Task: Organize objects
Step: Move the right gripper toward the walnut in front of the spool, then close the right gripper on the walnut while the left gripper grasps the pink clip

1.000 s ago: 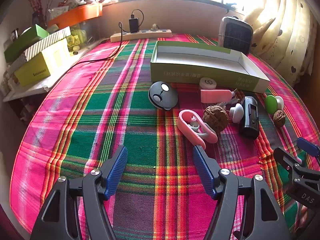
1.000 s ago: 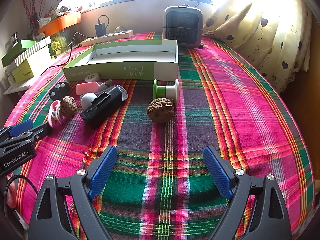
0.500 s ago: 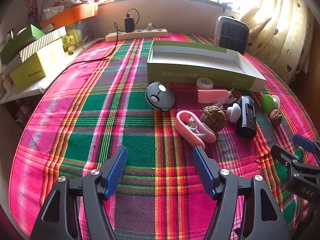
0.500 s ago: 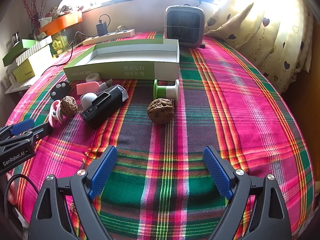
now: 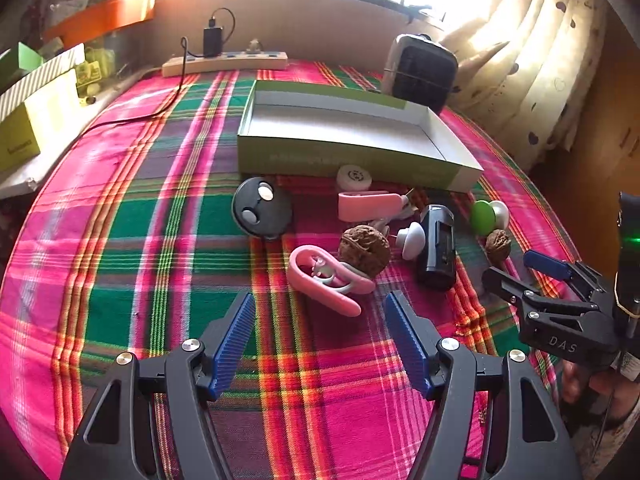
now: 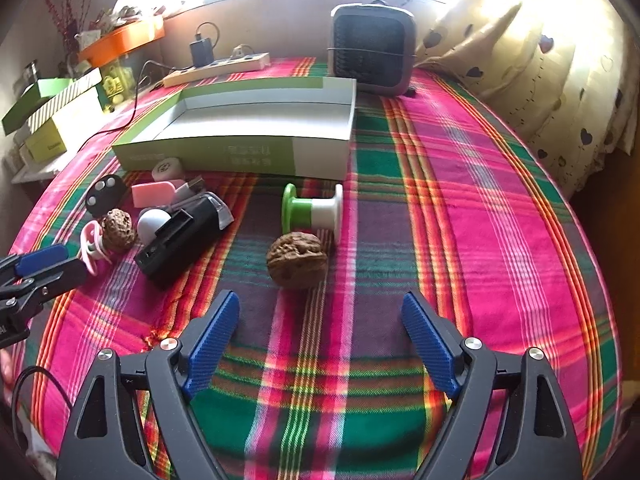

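Note:
Small objects lie in front of an empty green-and-white box (image 5: 352, 136) (image 6: 256, 128) on the plaid cloth. My left gripper (image 5: 320, 320) is open, just short of a pink clip (image 5: 324, 280) that touches a walnut (image 5: 364, 250). Beyond those lie a black round remote (image 5: 262, 208), a pink flat piece (image 5: 368, 205), a white tape roll (image 5: 354, 177), a white knob (image 5: 412, 238) and a black device (image 5: 438, 246). My right gripper (image 6: 320, 320) is open, close behind a second walnut (image 6: 296, 258) and a green-and-white spool (image 6: 312, 212).
A small heater (image 6: 372, 48) stands behind the box. A power strip (image 5: 226, 62) with a charger runs along the back wall. Green boxes (image 6: 52, 116) are stacked on a side shelf at the left. Curtains (image 6: 540, 60) hang at the right. The table's round edge curves close at both sides.
Both grippers have moved forward a little toward the objects, which now look larger and nearer. Neither gripper's opening has changed, and no object has moved.

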`<state>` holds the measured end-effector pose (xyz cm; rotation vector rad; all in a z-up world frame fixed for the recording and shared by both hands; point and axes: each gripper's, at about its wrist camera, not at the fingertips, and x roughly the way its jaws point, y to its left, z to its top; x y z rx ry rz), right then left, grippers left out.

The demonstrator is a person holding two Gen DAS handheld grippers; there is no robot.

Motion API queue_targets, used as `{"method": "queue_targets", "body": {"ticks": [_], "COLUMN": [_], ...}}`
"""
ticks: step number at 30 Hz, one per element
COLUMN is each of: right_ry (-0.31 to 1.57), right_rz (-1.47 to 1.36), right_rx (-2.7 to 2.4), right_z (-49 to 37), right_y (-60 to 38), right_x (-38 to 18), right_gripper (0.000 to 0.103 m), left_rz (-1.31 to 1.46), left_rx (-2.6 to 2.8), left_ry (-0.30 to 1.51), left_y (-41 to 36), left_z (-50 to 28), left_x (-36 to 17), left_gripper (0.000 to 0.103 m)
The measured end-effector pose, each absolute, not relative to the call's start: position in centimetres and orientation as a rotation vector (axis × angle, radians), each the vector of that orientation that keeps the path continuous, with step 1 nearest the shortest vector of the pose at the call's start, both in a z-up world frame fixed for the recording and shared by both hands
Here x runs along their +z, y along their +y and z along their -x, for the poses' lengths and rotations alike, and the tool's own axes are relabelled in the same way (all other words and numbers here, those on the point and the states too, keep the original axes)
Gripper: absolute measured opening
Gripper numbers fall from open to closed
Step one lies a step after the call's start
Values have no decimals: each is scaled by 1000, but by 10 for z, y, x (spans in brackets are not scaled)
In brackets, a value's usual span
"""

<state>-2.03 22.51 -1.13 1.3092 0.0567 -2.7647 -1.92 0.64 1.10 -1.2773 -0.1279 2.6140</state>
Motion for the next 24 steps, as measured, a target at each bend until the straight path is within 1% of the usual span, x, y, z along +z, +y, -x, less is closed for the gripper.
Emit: {"method": "queue_targets", "body": {"ticks": [5, 9, 13, 17, 20, 24], "right_ry": [63, 77, 68, 66, 71, 75], "right_rz": [-1326, -1340, -1343, -1341, -1339, -1328], "right_rx": [-2739, -2738, -2740, -2747, -2746, -2739], "right_z": [26, 32, 36, 38, 39, 38], "right_y": [222, 222, 223, 225, 225, 223], "right_x": [-12, -11, -11, -10, -9, -8], "right_gripper": [82, 77, 74, 62, 57, 47], "left_rz": [1322, 1337, 1350, 1361, 1377, 1388], "left_rx": [2626, 2632, 2643, 2643, 2664, 2676], "left_ry": [-96, -79, -32, -59, -59, -70], "left_y": [9, 8, 8, 2, -4, -11], "left_z": [29, 33, 34, 35, 35, 35], "left_x": [7, 7, 6, 7, 7, 7], "left_gripper": [66, 66, 66, 66, 66, 66]}}
